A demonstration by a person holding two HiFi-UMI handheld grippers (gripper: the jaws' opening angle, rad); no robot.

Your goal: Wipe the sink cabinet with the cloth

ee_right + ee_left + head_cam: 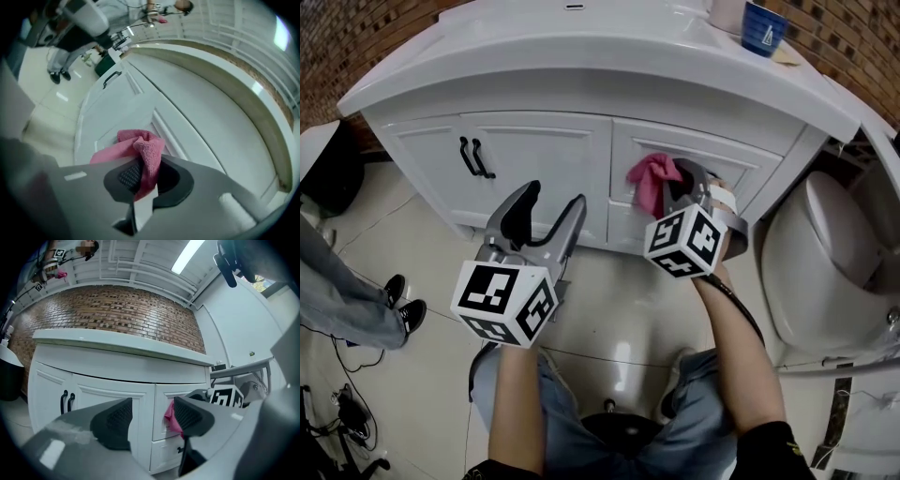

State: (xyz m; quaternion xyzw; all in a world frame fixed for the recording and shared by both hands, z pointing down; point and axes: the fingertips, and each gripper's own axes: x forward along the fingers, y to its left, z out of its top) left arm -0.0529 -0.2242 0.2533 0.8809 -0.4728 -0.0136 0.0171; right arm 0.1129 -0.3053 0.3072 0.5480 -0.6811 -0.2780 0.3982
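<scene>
Containers: a blue cup [764, 26] stands on the countertop [609, 52] at its far right, with a pale vessel [727, 11] just beside it. The contents of neither can be seen. A dark bin [328, 169] sits on the floor left of the sink cabinet [534, 141]; its inside is also out of sight.

Surroundings: a brick wall [117, 315] rises behind the counter. The left-hand doors carry a pair of black handles [475, 157]. A white toilet [825, 272] stands close against the cabinet's right side. At the far left is a bystander's trouser leg and black shoes [401, 302], well apart from the work. Nothing lies between the grippers and the cabinet front.

Cloth and fingers:
- Right gripper [682, 186] — its jaws are closed down on the pink cloth [652, 180]. In the right gripper view a twisted fold of cloth [140, 150] is pinched between the two pads [126, 176], and the rest bunches out ahead of the tips.
- That bunch lies at the upper right drawer front [717, 155], left of the gripper. It looks pressed to the panel, but contact is not certain.
- Left gripper [555, 197] — its jaws stand wide apart with nothing between them. It is held off the cabinet at the seam between door and drawers. In the left gripper view the cloth [172, 420] shows just past its right finger [190, 416].
</scene>
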